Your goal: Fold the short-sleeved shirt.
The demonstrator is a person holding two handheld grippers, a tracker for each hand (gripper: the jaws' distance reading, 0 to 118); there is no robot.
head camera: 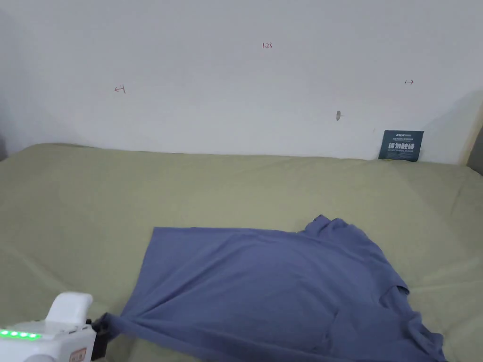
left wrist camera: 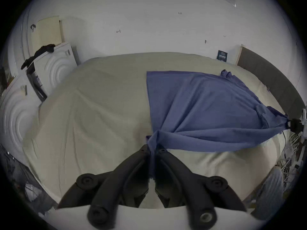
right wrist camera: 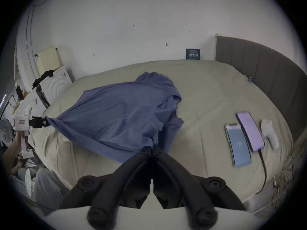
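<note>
We hold the shirt stretched between both clamped grippers, left gripper and right gripper, its length running left-right across the bed.

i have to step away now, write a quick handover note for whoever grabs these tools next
Left tool: shut on the shirt, at its near left hem corner.
Right tool: shut on the shirt at its near right end, by a sleeve.
The shirt lies spread on the bed, its near edge lifted and stretched between the tools, the far sleeve bunched.
Done: both near corners gripped. No fold made yet.
Left: fold the shirt. Mind the two phones to the right.
</note>
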